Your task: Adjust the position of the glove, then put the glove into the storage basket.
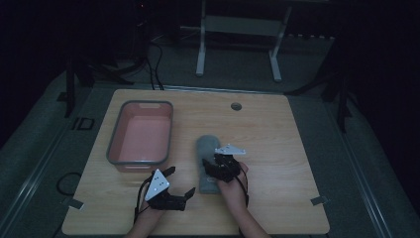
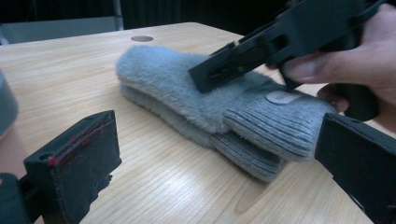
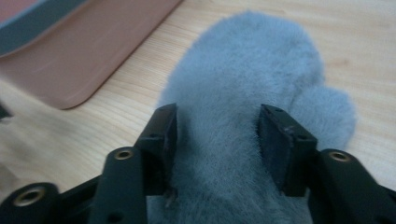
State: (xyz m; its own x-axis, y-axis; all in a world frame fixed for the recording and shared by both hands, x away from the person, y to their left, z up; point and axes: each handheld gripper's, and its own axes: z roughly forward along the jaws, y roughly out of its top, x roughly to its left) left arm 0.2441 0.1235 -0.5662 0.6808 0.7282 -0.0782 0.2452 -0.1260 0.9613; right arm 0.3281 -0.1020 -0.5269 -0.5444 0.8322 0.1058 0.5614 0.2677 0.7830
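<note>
Fuzzy grey mitten (image 3: 243, 84) flat on table (image 1: 277, 129), straddled by half-open right gripper (image 3: 217, 140) pressing its pile, nothing pinched; left gripper (image 2: 210, 158) open beside cuff; soft, light, floppy, so best pinched mid-body.

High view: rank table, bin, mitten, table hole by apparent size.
1. Table, by far the largest.
2. Bin, pink inside with a grey rim.
3. Mitten, grey; the right tongs cover part of it, yet it clearly looks smaller than the bin.
4. Hole, smallest.
</note>
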